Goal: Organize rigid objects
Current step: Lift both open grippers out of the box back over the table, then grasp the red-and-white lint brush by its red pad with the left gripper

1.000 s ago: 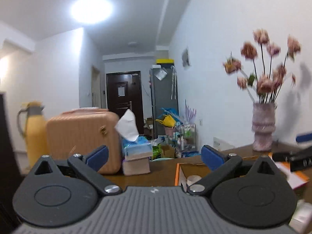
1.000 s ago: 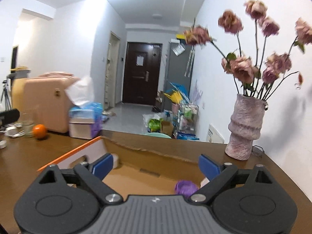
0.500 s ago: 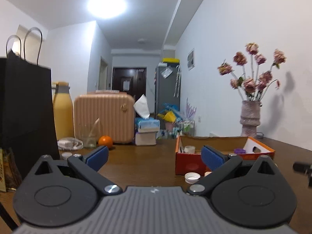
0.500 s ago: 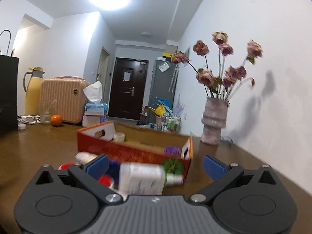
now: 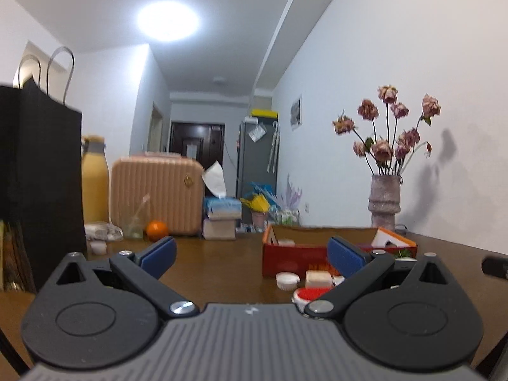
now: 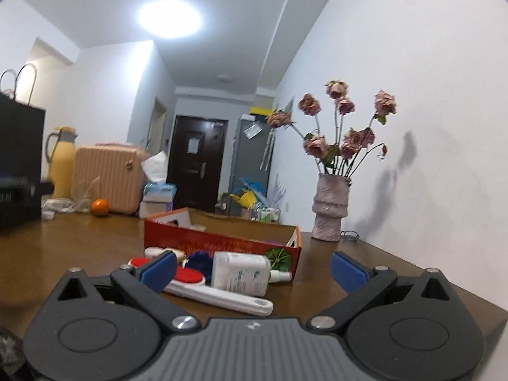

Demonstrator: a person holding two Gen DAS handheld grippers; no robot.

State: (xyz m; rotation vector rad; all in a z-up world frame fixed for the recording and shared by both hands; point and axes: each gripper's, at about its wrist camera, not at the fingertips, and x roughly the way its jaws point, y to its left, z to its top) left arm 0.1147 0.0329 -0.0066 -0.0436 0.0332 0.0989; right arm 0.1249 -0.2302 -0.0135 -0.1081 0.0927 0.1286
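Note:
A red cardboard box point(image 6: 222, 241) stands on the brown table point(image 6: 79, 241); it also shows in the left wrist view point(image 5: 292, 260). In front of it lie a white bottle point(image 6: 239, 273) on its side, a white brush with a red head point(image 6: 216, 292), a blue round piece point(image 6: 198, 262) and several white caps point(image 5: 287, 281). My right gripper point(image 6: 252, 268) is open and empty, low over the table, with the brush and bottle between its fingers' lines. My left gripper point(image 5: 250, 254) is open and empty, to the left of the pile.
A vase of dried roses point(image 6: 330, 212) stands at the back right by the wall. A black paper bag point(image 5: 41, 184), a yellow jug point(image 5: 93, 181), a peach case point(image 5: 157, 197), an orange point(image 5: 156, 230) and tissue boxes point(image 5: 220, 216) stand at the left and back. The table's right edge point(image 6: 495, 312) is near.
Both grippers have pulled back from the box and dropped lower. The pile of loose objects in front of the box has come into view. Both stay open.

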